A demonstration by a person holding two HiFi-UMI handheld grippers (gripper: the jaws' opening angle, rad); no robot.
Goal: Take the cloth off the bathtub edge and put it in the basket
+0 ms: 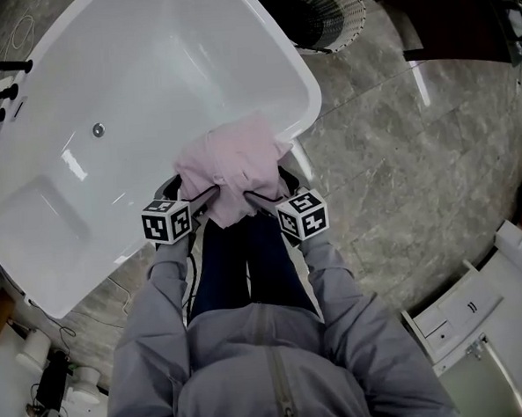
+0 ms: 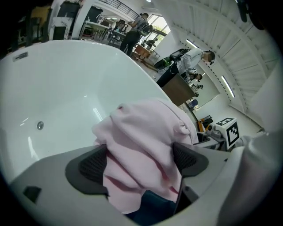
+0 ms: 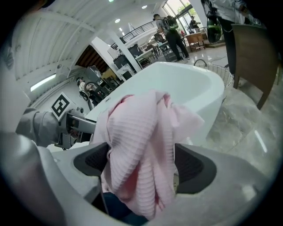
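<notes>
We had the pink cloth (image 1: 232,165) bunched on the near edge of the white bathtub (image 1: 129,70), w/ part of it hanging down the outside over our dark trouser legs (image 1: 247,266). L claw (image 1: 189,192) sat at the cloth's left side and R claw (image 1: 273,187) at its right, both angled down & inward.

In the left gripper view the L claw's jaws stood wide apart. The cloth filled the gap and lapped over the inner edges of the pads (image 2: 90,165), but it wasn't squeezed. Right gripper view showed the same: R claw's jaws were spread wide w/ the ribbed cloth btwn them, just brushing the pads. Both claws were open and neither had a grip.

The wire basket (image 1: 351,17) stood on the grey stone floor (image 1: 399,151) just past the tub's far end, well apart from the cloth.
</notes>
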